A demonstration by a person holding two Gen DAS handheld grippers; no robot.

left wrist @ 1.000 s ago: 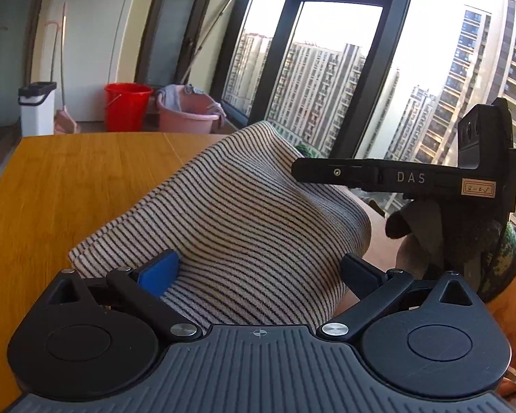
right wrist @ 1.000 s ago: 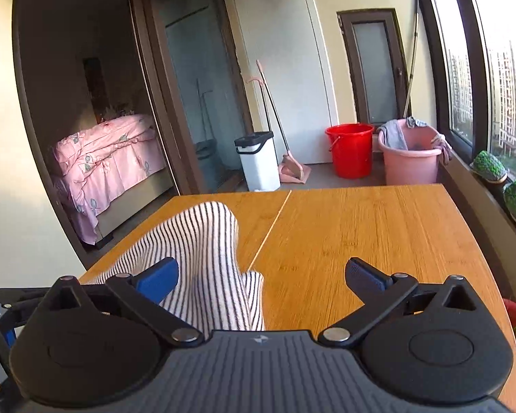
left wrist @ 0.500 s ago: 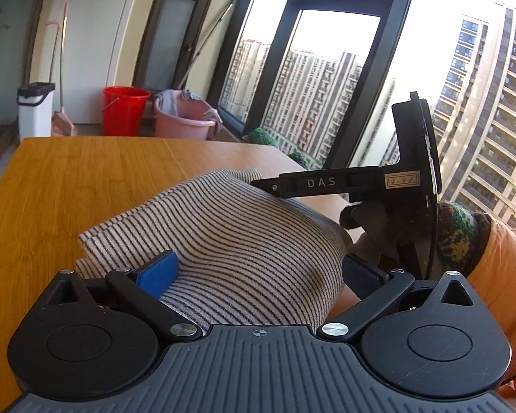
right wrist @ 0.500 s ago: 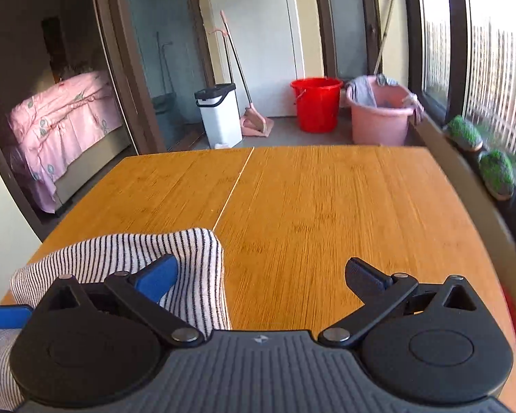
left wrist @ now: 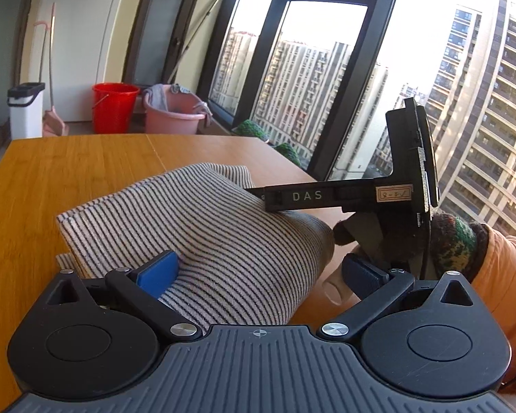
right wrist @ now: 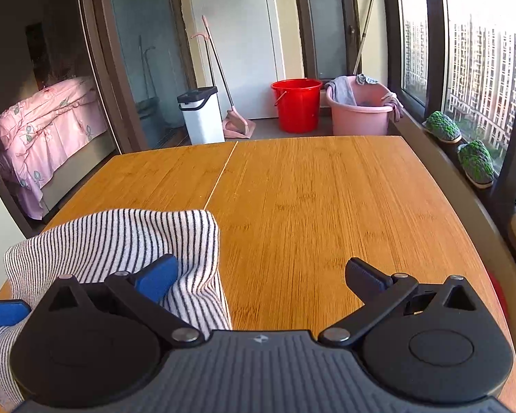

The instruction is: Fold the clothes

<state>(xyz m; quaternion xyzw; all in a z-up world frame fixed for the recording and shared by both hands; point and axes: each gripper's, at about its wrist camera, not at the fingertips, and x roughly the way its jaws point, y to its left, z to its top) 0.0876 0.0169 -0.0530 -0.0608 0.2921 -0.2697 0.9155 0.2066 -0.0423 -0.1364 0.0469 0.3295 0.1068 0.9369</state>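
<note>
Right wrist: bare tabletop beyond garment

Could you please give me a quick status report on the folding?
Both grippers' jaws open. Striped cloth lies folded on table, left gripper over it. Nothing in the way.

Black hand-held gripper, blue finger pads, orange sleeve, knit cuff

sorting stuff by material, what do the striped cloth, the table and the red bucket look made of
Striped cloth: soft knit fabric, likely cotton; it drapes and folds, with fine woven stripes.
Table: wood, probably bamboo, smooth matte finish; narrow straight grain strips and a seam.
Red bucket: likely plastic; uniform glossy colour, moulded rim.
</note>
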